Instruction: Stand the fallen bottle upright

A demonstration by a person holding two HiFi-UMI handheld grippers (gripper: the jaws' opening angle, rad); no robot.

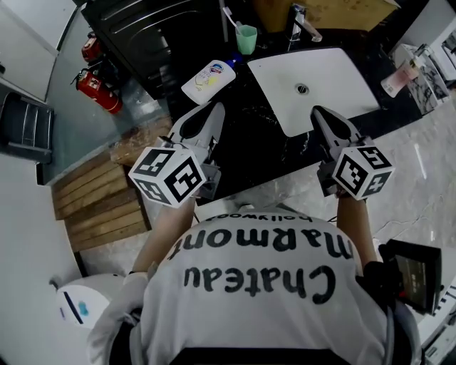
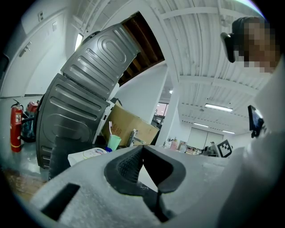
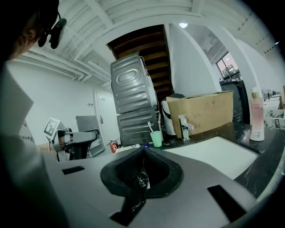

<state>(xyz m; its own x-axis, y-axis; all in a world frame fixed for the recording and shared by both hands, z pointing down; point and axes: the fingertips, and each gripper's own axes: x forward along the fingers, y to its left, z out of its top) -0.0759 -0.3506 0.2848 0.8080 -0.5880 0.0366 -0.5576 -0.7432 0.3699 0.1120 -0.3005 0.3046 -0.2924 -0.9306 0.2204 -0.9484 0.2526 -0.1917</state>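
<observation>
Fallen bottle (image 1: 208, 80) near green cup (image 1: 246, 38) holding toothbrush (image 1: 229, 16), left claw (image 1: 214, 114) closed, right claw (image 1: 320, 114) closed

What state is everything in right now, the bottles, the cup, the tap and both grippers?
white bottle: lying on its side on the counter.
green cup: upright, toothbrush standing in it.
pink bottle: upright.
tap: no water seen running.
left gripper: shut, empty.
right gripper: shut, empty.
</observation>
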